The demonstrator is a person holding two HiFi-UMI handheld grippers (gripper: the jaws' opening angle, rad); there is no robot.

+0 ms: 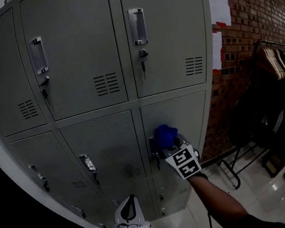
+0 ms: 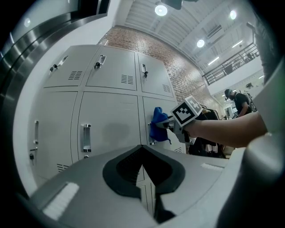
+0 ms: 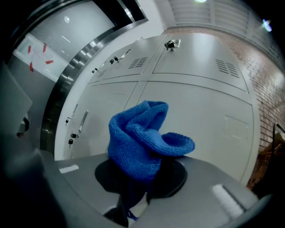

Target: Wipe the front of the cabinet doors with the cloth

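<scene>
A grey metal locker cabinet (image 1: 96, 64) fills the head view, with upper and lower doors. My right gripper (image 1: 170, 146) is shut on a blue knitted cloth (image 1: 165, 134), held against the left edge of the lower right door (image 1: 181, 118), by its handle. The same cloth (image 3: 142, 142) bulges out above the closed jaws in the right gripper view, and the blue cloth (image 2: 159, 124) also shows in the left gripper view. My left gripper (image 1: 129, 210) hangs low in front of the bottom doors, its jaws shut with nothing between them.
A brick wall (image 1: 255, 10) with white papers stands right of the cabinet. A rack of dark clothes (image 1: 280, 77) and its metal legs are at the right on a glossy floor. A person (image 2: 240, 102) stands far off in the left gripper view.
</scene>
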